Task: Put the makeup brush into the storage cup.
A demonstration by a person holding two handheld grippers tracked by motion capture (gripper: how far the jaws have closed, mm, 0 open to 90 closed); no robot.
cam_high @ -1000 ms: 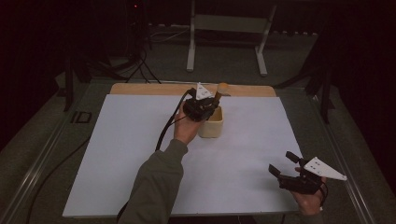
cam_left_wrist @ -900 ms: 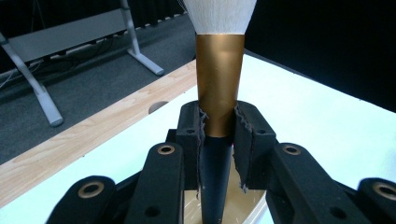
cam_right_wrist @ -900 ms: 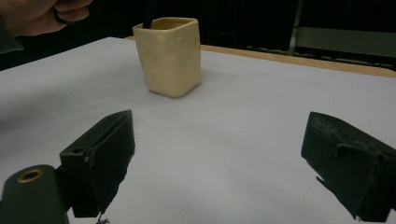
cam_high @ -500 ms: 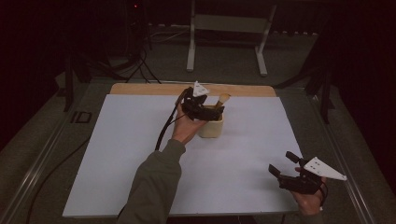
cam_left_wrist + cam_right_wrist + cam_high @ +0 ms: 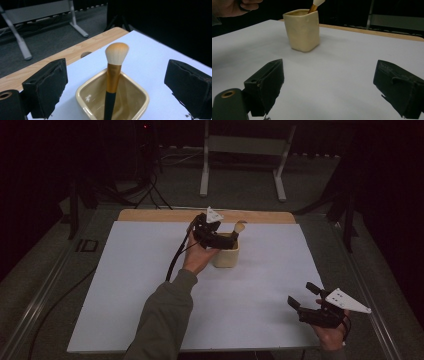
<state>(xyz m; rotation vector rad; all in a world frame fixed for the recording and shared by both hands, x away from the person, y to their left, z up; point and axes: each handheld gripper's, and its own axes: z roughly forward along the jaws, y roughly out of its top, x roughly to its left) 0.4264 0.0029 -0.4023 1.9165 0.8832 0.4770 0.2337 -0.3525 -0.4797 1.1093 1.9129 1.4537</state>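
Since the earlier frame, the brush [image 5: 239,227] has been released: the left tool [image 5: 226,239] has just been opened. In its own view, jaws stand apart around the upright brush [image 5: 113,75] in the cup [image 5: 140,96]. The right tool [image 5: 329,92] is held apart, farther off.

Overhead plus two close tool cameras

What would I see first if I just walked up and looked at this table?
Your eye would land on the makeup brush with its fluffy cream-and-orange head, standing upright in a cream cup toward the far side of the white table. The left tongs hang right over the cup, wide open after just letting go, with the brush between them but untouched. The right tongs wait open at the near right corner, holding nothing.
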